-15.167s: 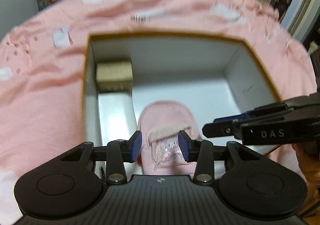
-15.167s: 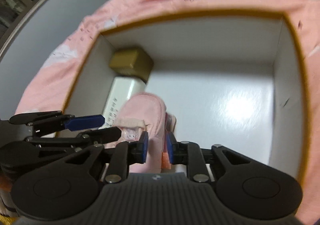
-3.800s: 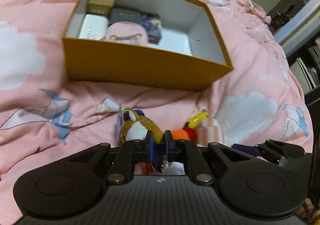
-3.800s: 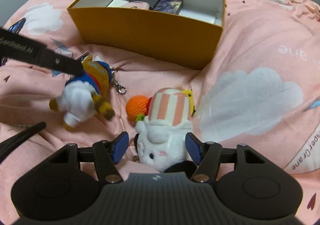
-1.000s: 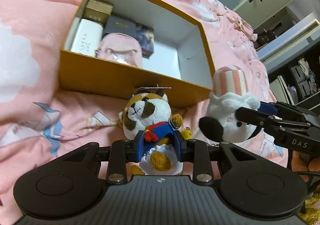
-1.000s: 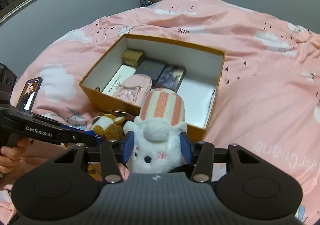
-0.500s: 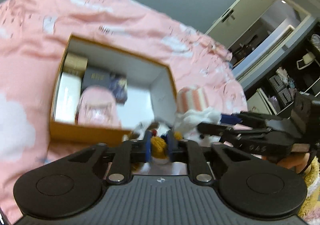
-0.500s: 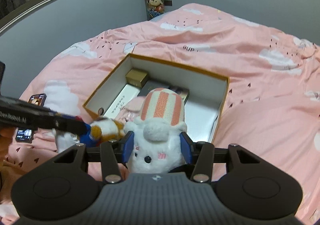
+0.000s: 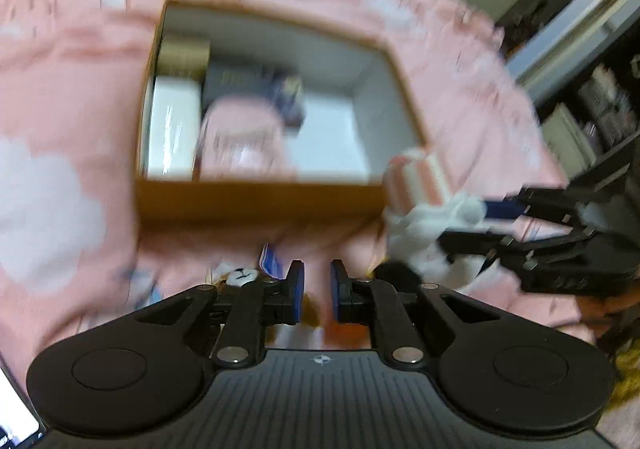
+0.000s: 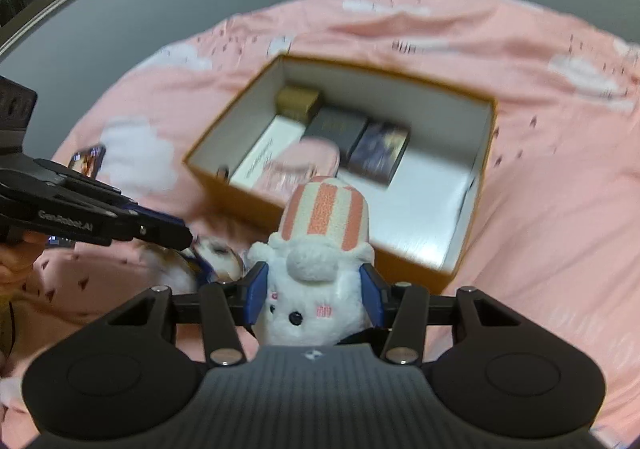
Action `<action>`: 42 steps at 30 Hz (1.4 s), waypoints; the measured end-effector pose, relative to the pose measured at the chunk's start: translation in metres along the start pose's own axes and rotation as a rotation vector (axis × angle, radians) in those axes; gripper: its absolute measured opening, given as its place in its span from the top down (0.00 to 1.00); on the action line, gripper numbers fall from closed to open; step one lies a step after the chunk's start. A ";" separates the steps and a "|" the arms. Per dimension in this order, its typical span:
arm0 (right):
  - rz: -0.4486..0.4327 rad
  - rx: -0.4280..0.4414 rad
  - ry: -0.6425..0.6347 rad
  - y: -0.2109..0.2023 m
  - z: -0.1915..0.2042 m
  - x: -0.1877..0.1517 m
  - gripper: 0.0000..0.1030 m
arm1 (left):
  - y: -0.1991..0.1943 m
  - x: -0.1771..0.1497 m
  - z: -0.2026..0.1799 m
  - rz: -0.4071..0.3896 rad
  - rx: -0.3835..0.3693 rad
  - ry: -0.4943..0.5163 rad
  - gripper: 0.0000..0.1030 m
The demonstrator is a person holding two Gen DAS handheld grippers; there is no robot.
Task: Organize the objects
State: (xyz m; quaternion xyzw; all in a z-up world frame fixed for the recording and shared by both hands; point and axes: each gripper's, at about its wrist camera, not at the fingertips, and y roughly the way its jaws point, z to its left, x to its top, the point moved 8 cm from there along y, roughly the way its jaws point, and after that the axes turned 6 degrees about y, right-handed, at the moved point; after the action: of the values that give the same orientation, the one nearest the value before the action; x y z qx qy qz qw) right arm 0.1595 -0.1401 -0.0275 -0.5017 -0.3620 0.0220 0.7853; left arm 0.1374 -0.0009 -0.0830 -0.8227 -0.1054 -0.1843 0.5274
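Right wrist view gives us the pink bed [image 10: 560,209] with the open orange box [image 10: 416,261] at its middle. Inside, along the box's left wall, lie a white box [image 10: 268,157] and a gold box [image 10: 298,101], with a pink pouch [image 10: 308,165] beside them. Our right gripper [image 10: 314,295] clamps the white plush [image 10: 316,277] just before the box's near edge. Our left gripper [image 9: 316,291] is nearly closed; whether it pinches the raccoon plush [image 10: 216,253] below it, we cannot tell through the blur.
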 end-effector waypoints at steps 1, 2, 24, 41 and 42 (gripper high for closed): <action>0.016 0.008 0.008 0.004 0.000 -0.005 0.50 | 0.004 -0.005 0.004 0.032 0.007 -0.013 0.85; 0.028 0.014 0.019 0.008 0.000 -0.009 0.50 | 0.007 -0.009 0.008 0.057 0.017 -0.020 0.76; 0.081 0.041 0.082 0.027 -0.010 -0.033 0.50 | 0.082 -0.029 0.009 0.456 0.348 0.269 0.37; -0.003 0.037 0.037 -0.003 -0.008 -0.014 0.50 | -0.009 -0.018 -0.004 -0.088 0.234 0.072 0.62; -0.016 0.036 0.029 -0.009 -0.008 -0.009 0.50 | -0.017 -0.012 -0.009 -0.125 0.219 0.071 0.62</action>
State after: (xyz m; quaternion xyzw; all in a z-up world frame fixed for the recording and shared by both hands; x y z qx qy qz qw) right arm 0.1544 -0.1539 -0.0274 -0.4848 -0.3540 0.0150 0.7996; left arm 0.1189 -0.0015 -0.0706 -0.7450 -0.1571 -0.2330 0.6050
